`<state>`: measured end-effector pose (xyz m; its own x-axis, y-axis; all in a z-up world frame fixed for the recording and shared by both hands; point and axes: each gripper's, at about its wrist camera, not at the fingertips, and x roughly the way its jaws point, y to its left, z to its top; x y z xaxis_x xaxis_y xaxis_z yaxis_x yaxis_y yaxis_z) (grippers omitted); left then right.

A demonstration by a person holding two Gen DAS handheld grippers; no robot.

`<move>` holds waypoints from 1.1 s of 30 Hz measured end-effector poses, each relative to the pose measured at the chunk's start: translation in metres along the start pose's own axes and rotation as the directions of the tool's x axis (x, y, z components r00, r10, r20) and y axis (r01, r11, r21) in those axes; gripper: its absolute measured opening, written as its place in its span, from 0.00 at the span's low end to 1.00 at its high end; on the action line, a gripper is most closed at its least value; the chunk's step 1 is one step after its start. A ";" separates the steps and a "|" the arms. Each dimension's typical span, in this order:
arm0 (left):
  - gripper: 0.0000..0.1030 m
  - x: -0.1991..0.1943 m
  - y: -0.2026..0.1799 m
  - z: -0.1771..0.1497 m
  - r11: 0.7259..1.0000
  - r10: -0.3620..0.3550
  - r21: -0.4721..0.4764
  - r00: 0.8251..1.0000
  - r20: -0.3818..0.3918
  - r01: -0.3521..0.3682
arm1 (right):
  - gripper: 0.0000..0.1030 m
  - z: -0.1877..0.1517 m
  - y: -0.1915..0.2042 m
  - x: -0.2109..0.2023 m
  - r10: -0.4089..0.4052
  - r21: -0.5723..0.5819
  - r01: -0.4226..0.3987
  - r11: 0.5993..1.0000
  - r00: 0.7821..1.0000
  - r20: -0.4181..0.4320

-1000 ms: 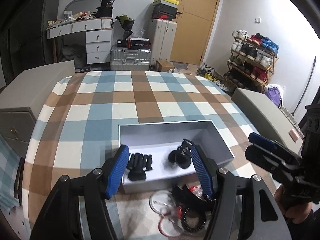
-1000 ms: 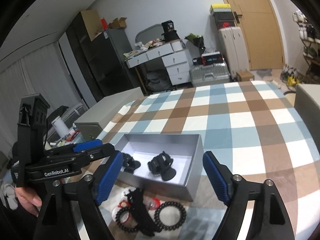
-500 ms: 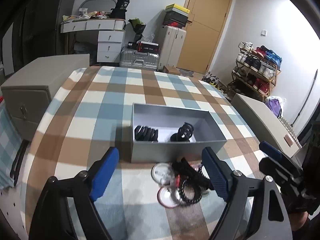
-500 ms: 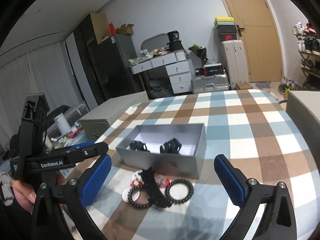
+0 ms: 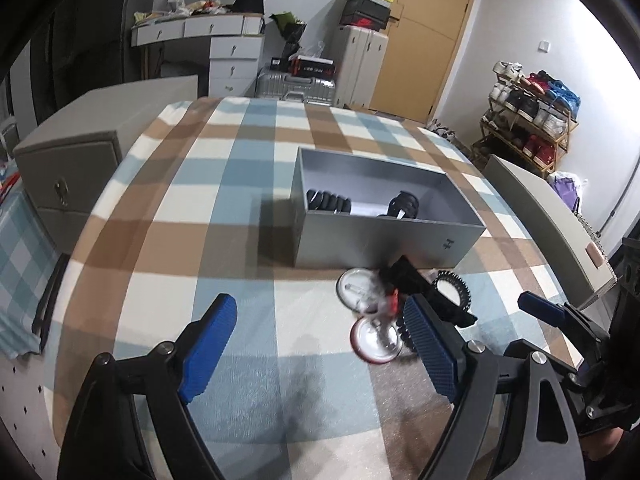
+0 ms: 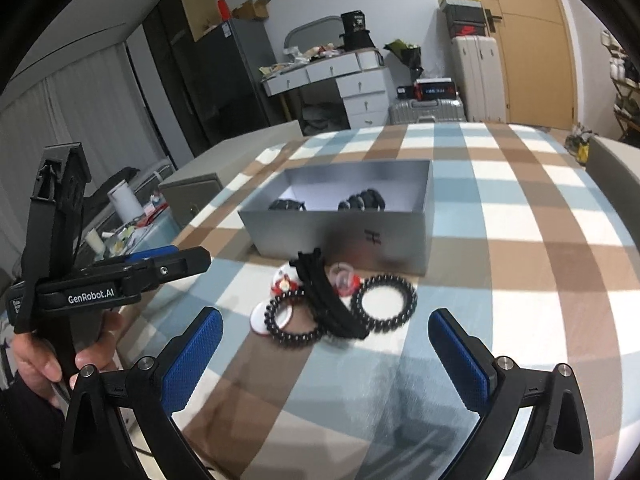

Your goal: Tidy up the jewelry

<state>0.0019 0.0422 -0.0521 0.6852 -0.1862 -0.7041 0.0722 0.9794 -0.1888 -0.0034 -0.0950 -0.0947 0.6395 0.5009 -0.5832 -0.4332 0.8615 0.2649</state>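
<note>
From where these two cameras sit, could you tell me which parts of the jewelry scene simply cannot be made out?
- Grey box: in both wrist views its near wall hides the lower parts of the two black pieces inside.
- Pile in front of the box: motion blur in the left wrist view smears the red-and-clear pieces; the left gripper's right finger covers one black coil.
- Pile, right wrist view: the black claw clip overlaps the round badges.
</note>
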 end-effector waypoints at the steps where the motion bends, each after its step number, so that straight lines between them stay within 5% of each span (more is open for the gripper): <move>1: 0.82 0.000 0.001 -0.002 1.000 -0.001 -0.002 1.000 -0.001 0.001 | 1.00 -0.002 0.000 0.001 -0.011 -0.004 0.011 1.000 1.000 -0.008; 7: 0.95 0.000 -0.001 -0.010 1.000 0.004 0.009 1.000 0.010 -0.004 | 0.94 -0.002 -0.009 0.009 0.002 0.007 -0.002 1.000 0.999 -0.053; 11: 0.95 0.005 -0.003 -0.014 1.000 0.005 0.009 1.000 -0.009 -0.005 | 0.86 -0.003 -0.014 0.016 0.022 0.043 -0.018 0.999 0.995 -0.097; 18: 0.95 0.015 -0.002 -0.024 1.000 -0.012 0.022 0.997 -0.080 0.014 | 0.86 -0.009 -0.010 0.017 0.029 0.033 -0.025 0.999 0.993 -0.112; 26: 0.95 0.033 -0.024 -0.027 0.981 0.048 0.194 0.987 -0.151 -0.018 | 0.86 -0.011 -0.015 0.008 -0.001 0.054 0.006 0.999 0.996 -0.085; 33: 0.95 0.042 -0.043 -0.024 0.947 0.029 0.318 0.979 -0.202 0.038 | 0.86 -0.015 -0.023 0.003 -0.011 0.078 0.017 0.997 0.997 -0.077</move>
<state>0.0108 -0.0093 -0.0901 0.5264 -0.1699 -0.8331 0.3248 0.9457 0.0123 -0.0013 -0.1146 -0.1140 0.5936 0.4838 -0.6431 -0.3716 0.8736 0.3141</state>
